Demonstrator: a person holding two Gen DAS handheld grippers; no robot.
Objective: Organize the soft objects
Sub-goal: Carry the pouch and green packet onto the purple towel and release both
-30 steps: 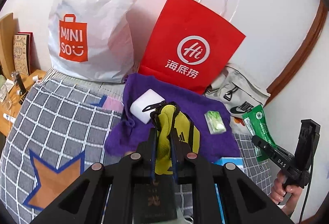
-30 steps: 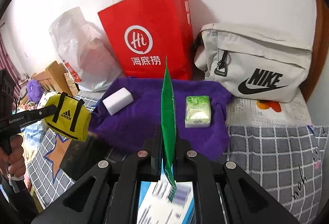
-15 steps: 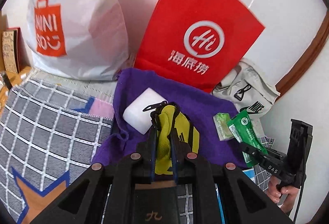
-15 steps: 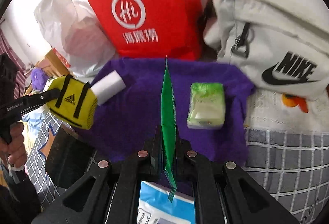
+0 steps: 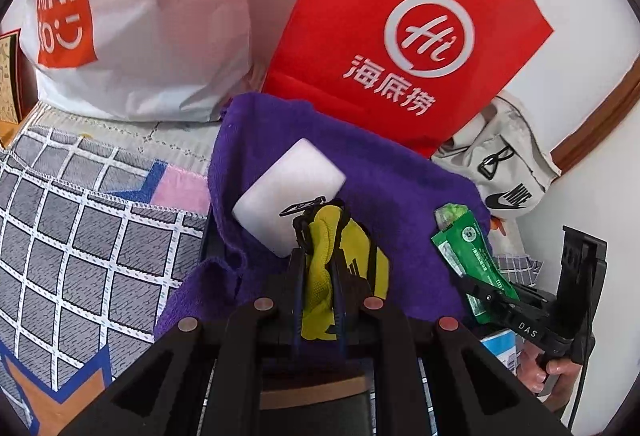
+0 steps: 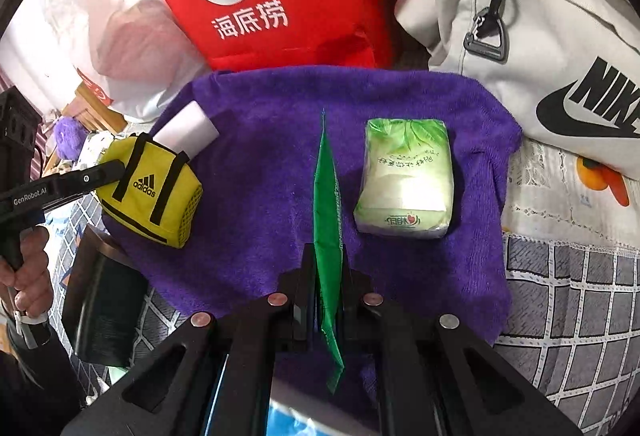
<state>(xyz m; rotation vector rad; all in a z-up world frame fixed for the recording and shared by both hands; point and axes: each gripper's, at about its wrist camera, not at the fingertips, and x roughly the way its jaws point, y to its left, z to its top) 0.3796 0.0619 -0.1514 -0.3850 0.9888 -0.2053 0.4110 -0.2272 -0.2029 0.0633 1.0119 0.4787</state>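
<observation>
We look across a bed whose checked quilt carries everything, with a white Miniso bag, a red Haidilao paper bag and a pale Nike pouch propped along the wall at twelve o'clock. In front of them lies the purple towel, which now fills far more of both views than a second ago: both hands have sunk toward it. On the towel rest a white sponge block at ten o'clock and a green tissue pack at two o'clock. Our left tongs are clamped narrow on the yellow Adidas mini bag, now hanging just over the towel's nine o'clock edge beside the sponge. Our right tongs pinch the flat green sachet edge-on, over the towel's centre, just left of the tissues. We judge both soft items are about ready to set down on the towel.
</observation>
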